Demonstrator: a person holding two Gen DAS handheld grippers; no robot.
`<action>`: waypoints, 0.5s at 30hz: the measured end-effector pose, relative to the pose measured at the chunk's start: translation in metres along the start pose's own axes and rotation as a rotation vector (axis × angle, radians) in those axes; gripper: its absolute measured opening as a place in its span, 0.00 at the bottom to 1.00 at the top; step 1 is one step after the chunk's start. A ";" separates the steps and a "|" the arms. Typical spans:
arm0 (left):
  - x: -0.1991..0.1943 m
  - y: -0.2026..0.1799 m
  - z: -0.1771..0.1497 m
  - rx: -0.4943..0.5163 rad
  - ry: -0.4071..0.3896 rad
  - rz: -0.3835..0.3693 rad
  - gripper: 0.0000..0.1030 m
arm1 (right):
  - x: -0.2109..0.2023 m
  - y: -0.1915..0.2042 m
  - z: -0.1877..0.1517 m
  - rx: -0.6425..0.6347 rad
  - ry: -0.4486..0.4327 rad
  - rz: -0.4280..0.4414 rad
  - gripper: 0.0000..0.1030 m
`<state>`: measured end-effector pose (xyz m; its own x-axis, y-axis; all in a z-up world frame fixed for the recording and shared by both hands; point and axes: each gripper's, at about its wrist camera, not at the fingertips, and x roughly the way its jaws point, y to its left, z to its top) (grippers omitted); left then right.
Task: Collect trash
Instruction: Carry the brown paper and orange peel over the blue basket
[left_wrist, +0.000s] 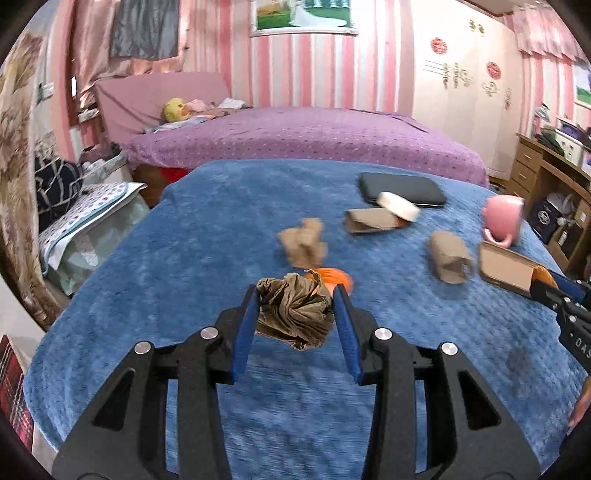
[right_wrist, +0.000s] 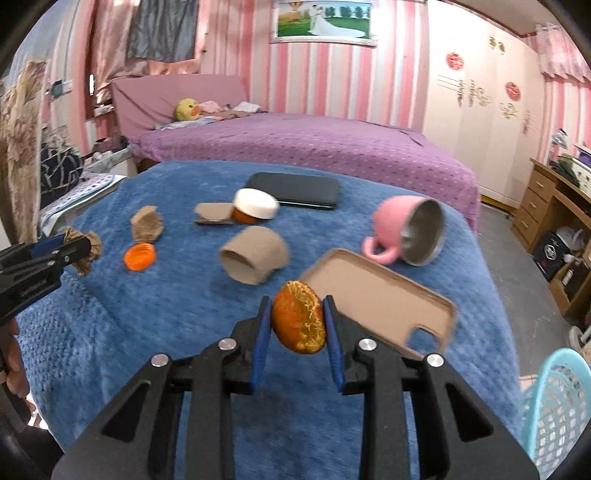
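Observation:
My left gripper (left_wrist: 295, 291) is shut on a crumpled brown paper ball (left_wrist: 295, 317), held just above the blue blanket (left_wrist: 166, 258). My right gripper (right_wrist: 296, 301) is shut on a piece of orange peel (right_wrist: 295, 321), also lifted off the blanket. On the blanket lie another crumpled paper wad (right_wrist: 147, 225), an orange cap (right_wrist: 139, 257), a cardboard tube (right_wrist: 255, 254) and a flattened cardboard piece (right_wrist: 212, 213). In the right wrist view the left gripper (right_wrist: 79, 245) shows at the far left edge with its paper.
A pink cup (right_wrist: 402, 232) lies on its side, next to a tan phone case (right_wrist: 376, 299). A black phone (right_wrist: 295, 190) and a white-lidded jar (right_wrist: 255, 206) sit further back. A light blue basket (right_wrist: 554, 406) stands at lower right, off the table. A purple bed (right_wrist: 314, 147) is behind.

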<state>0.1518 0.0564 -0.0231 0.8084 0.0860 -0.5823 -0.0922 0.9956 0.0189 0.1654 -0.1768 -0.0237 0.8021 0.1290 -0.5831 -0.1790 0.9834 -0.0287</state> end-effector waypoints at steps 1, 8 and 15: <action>-0.001 -0.009 0.000 0.012 -0.001 -0.012 0.39 | -0.003 -0.006 -0.001 0.006 -0.002 -0.010 0.27; -0.006 -0.042 -0.002 0.012 0.014 -0.076 0.39 | -0.020 -0.032 -0.014 0.004 -0.007 -0.059 0.27; -0.009 -0.065 -0.005 0.023 0.012 -0.099 0.39 | -0.036 -0.056 -0.023 0.007 -0.023 -0.092 0.27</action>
<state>0.1470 -0.0092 -0.0232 0.8056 -0.0130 -0.5923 0.0007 0.9998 -0.0209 0.1329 -0.2397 -0.0199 0.8280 0.0408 -0.5593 -0.1000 0.9921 -0.0756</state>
